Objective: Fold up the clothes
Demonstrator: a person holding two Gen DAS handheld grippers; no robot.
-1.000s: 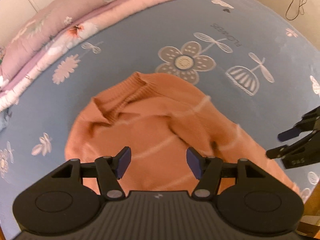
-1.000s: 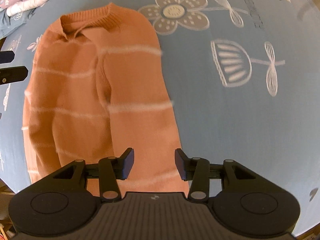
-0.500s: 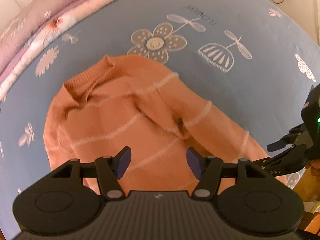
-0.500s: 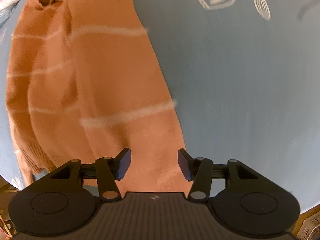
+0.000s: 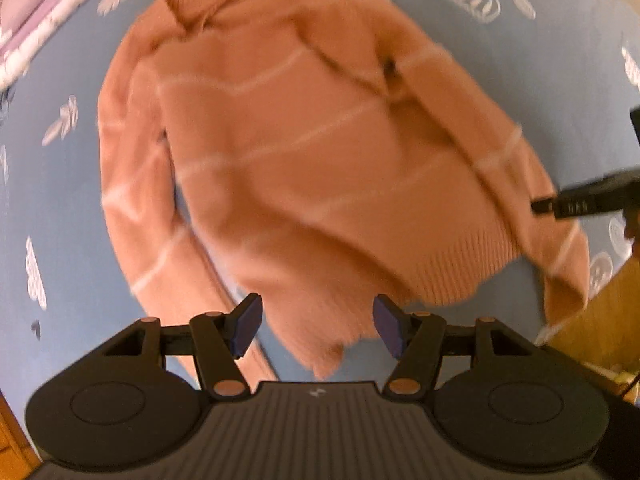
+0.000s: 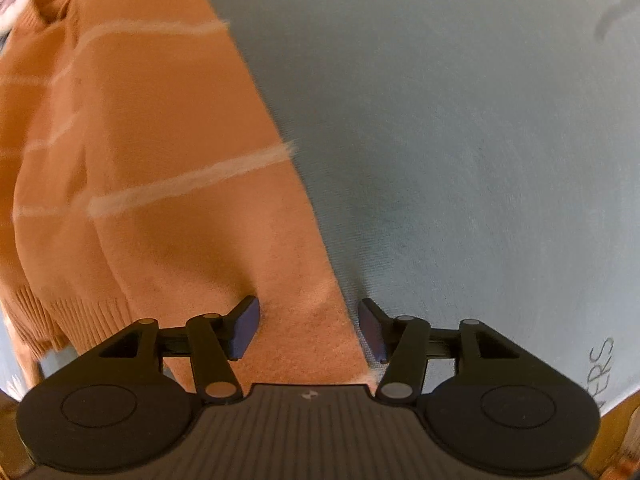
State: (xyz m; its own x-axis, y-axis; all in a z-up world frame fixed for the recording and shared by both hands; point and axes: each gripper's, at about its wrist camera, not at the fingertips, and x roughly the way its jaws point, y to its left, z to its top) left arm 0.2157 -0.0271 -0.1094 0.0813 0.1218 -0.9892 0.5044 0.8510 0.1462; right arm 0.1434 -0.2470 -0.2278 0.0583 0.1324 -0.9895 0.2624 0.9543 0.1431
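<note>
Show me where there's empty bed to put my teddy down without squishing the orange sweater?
The widest bare patch is the blue bedsheet right of the orange sweater, ahead of the right gripper, whose jaws are opening. A narrower strip lies between the sweater's left sleeve and the purple quilt. It's crowded at the hem, near the left gripper.

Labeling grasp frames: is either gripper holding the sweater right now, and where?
Nothing held. Left gripper is open above the sweater hem; right gripper jaws are opening, straddling its side edge, pads not pressing.

Grey letters "ERS" on blue bedsheet (image 6: 460,128), lower right
</note>
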